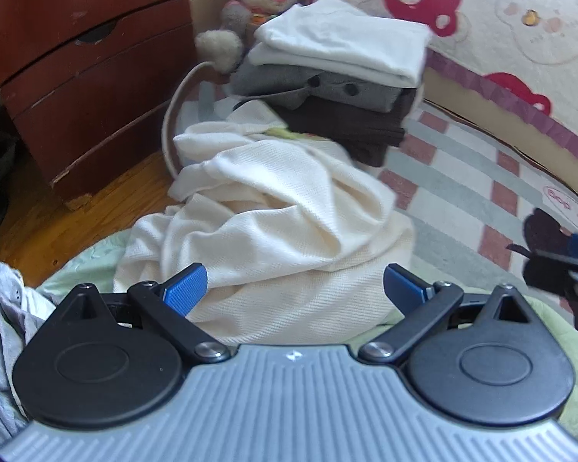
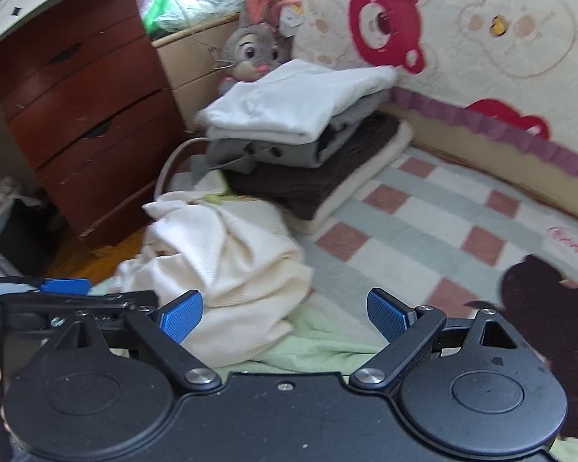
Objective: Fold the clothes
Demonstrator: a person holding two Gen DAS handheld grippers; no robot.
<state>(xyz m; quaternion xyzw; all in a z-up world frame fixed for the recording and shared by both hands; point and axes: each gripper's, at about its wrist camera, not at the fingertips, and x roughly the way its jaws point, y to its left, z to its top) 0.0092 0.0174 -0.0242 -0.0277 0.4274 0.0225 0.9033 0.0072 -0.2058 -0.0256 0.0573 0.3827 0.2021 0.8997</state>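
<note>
Cream knitted cloth [image 1: 273,231] lies crumpled in a heap in the middle of the left wrist view, and in the lower left part of the right wrist view. It rests on a pale green cloth [image 2: 320,346] and on the checked bed cover [image 1: 462,192]. This heap is, we judge, the next piece to fold.

We hold our left gripper [image 1: 294,288] just above the near side of the heap, its jaws spread wide and holding nothing. Our right gripper [image 2: 285,312] hangs beside the heap, over the green cloth, and its jaws are spread and hold nothing too.

To do this step well, we think we should first find a real edge or a corner of the cream cloth, not a fold in the middle of it. Each gripper should take one corner, so that we can lift the cloth and spread it flat before folding. A grip on the middle folds would only lift a lump.

Behind the heap, in the upper middle of both views, stands one pile of folded clothes [image 1: 339,73]. We count five pieces: two white on top, one grey, one dark brown, and one cream at the bottom. One grey plush rabbit [image 2: 256,50] sits behind the pile. One red-brown chest of drawers [image 1: 84,61] stands at the upper left. One grey garment [image 1: 0,327] lies at the lower left edge of the left wrist view.
</note>
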